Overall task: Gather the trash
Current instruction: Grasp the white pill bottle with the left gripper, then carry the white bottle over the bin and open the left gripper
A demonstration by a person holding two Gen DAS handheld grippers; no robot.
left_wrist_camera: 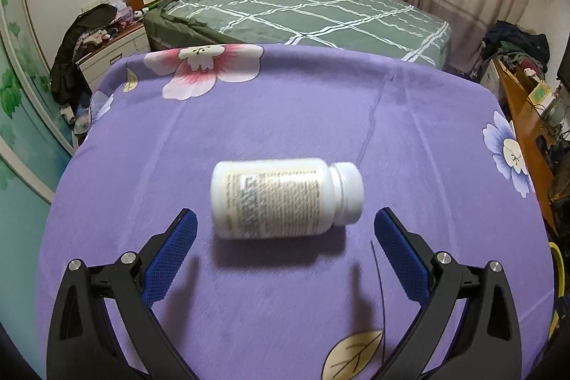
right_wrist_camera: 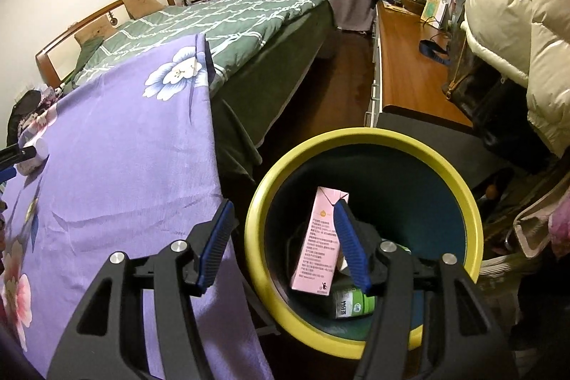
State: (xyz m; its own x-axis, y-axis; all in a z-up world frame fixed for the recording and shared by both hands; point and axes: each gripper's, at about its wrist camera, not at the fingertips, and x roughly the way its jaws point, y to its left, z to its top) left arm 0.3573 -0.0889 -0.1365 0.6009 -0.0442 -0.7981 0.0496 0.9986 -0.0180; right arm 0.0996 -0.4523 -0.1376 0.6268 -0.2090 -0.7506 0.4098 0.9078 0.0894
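A white pill bottle (left_wrist_camera: pixel 285 196) with a printed label lies on its side on the purple flowered cloth (left_wrist_camera: pixel 285 116), cap to the right. My left gripper (left_wrist_camera: pixel 285 214) stands open just short of the bottle, one blue pad on each side, touching nothing. In the right wrist view the same bottle (right_wrist_camera: pixel 35 152) shows at the far left. My right gripper (right_wrist_camera: pixel 283 203) is open above the yellow-rimmed bin (right_wrist_camera: pixel 356 134), nothing between its pads. Inside the bin a pink carton (right_wrist_camera: pixel 319 237) leans upright over a green carton (right_wrist_camera: pixel 352 305).
The bin stands on the floor just off the cloth's right edge. Behind the cloth is a bed with a green checked cover (left_wrist_camera: pixel 302 13). A wooden desk (right_wrist_camera: pixel 409 73) with clutter and a cream puffer jacket (right_wrist_camera: pixel 516 16) fill the right side.
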